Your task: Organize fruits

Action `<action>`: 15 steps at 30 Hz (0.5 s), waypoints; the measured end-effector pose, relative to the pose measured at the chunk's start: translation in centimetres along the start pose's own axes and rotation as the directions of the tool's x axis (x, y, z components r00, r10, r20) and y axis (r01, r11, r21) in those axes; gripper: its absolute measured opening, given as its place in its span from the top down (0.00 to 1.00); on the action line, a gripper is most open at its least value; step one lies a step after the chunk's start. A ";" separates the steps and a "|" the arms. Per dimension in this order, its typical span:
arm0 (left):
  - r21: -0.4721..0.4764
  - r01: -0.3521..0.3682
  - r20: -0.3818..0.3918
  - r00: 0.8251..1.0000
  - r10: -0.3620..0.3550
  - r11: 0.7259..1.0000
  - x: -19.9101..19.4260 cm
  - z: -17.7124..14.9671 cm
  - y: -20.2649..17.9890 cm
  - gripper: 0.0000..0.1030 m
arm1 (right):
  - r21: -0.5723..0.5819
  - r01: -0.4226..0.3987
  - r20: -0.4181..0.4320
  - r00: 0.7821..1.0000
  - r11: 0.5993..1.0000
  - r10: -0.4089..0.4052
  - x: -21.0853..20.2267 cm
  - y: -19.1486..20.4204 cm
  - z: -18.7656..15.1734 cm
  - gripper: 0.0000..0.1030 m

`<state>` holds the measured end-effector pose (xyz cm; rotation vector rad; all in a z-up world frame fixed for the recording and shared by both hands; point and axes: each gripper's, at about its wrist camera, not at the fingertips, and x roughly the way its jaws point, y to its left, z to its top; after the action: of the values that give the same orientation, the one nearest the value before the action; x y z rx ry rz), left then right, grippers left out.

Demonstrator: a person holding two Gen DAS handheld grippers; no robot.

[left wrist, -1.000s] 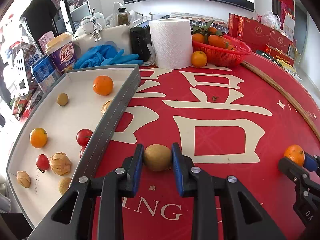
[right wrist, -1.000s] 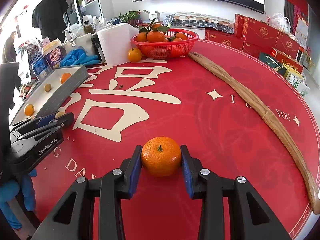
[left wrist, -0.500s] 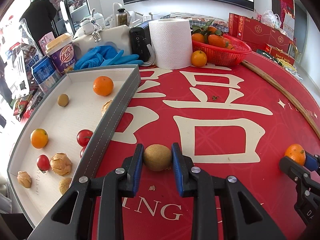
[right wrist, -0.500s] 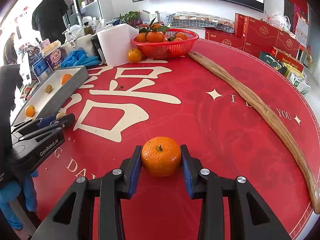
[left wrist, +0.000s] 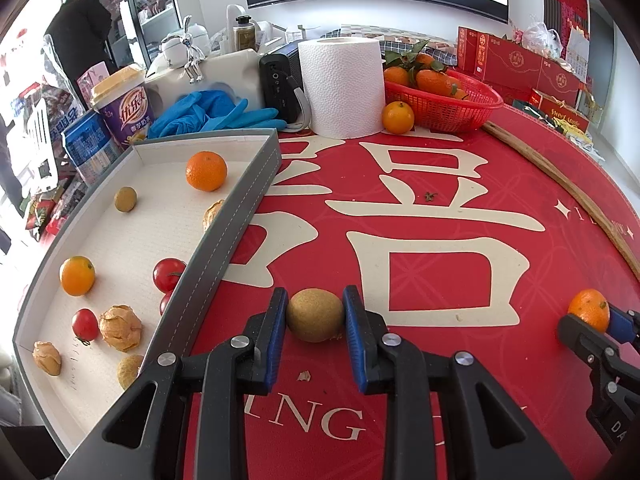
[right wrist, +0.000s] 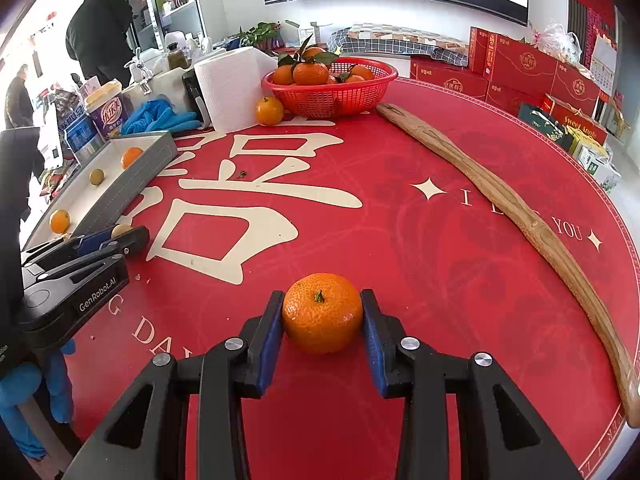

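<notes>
My left gripper (left wrist: 315, 312) is shut on a brown kiwi (left wrist: 315, 315) just above the red tablecloth, right beside the grey tray (left wrist: 224, 236). The tray holds several fruits: oranges (left wrist: 206, 171), cherry tomatoes (left wrist: 168, 274), small brown fruits and husked ones. My right gripper (right wrist: 322, 316) is shut on a mandarin (right wrist: 322, 312) resting on the cloth. That mandarin also shows in the left wrist view (left wrist: 589, 309) at the far right. The left gripper appears in the right wrist view (right wrist: 120, 236) at the left.
A red basket (right wrist: 332, 98) of mandarins stands at the back with a loose mandarin (right wrist: 269, 110) beside it. A paper towel roll (left wrist: 342, 86), blue gloves (left wrist: 212, 114) and cups sit behind the tray. A long wooden stick (right wrist: 520, 216) lies along the right.
</notes>
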<state>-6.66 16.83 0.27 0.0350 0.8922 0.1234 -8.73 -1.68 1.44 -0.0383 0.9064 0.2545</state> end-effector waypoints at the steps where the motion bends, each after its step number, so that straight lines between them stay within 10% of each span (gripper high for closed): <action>1: -0.002 0.002 0.000 1.000 -0.002 1.000 0.0 0.0 0.0 0.71 | -0.006 0.000 -0.004 1.000 1.000 0.000 0.0 0.0 0.0 0.63; 15: -0.048 0.056 -0.052 0.997 -0.059 0.997 -1.3 0.5 1.9 0.70 | 0.090 -0.107 -0.068 0.991 0.990 0.114 0.0 -1.6 0.9 0.63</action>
<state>-7.28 18.61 1.74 -0.0374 0.9429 0.0918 -7.71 -3.08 1.91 0.0835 0.9931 0.3183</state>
